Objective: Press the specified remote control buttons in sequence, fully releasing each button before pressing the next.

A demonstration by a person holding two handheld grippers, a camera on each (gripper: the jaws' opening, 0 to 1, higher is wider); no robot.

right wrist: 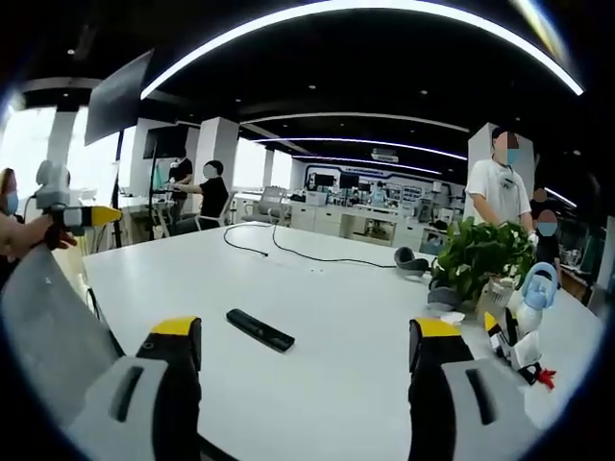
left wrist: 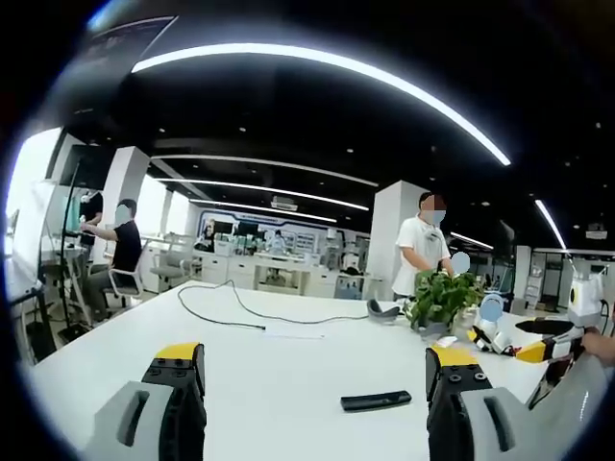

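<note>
Table: a large white table (left wrist: 288, 355) spans both views; everything below is placed against the potted plant that stands on it
Potted plant: a leafy green plant (left wrist: 443, 296) in a pale pot on the table's far part; in the right gripper view (right wrist: 483, 252) it stands up-right of the remote
Person standing: a person in a white shirt (left wrist: 423, 248) stands just behind the potted plant, beyond the table edge
Person seated: a person in a dark top (left wrist: 123, 245) sits on a chair well apart from the plant, past the opposite end of the table
Black cable: a thin cable (left wrist: 252, 314) loops across the tabletop, running away from the plant's side toward the middle of the table
Left gripper: the left gripper (left wrist: 317, 370) hangs over the table with its yellow-tipped jaws spread wide and nothing between them; in the right gripper view it shows at the far left (right wrist: 88, 217), well apart from the plant, in a hand
Right gripper: the right gripper (right wrist: 306, 348) has its jaws wide apart too, gripping nothing, above bare tabletop nearer the camera than the plant
Headphones: a grey headset (left wrist: 382, 309) lies on the table just beside the plant
Toy figure: a small white and blue figure (right wrist: 527, 322) stands near the plant's pot, on its near side
Remote control: the black remote (left wrist: 376, 400) lies flat on the table, nearer the camera than the plant, touched by neither gripper; in the right gripper view (right wrist: 260, 330) it lies between the jaws' lines, angled
</note>
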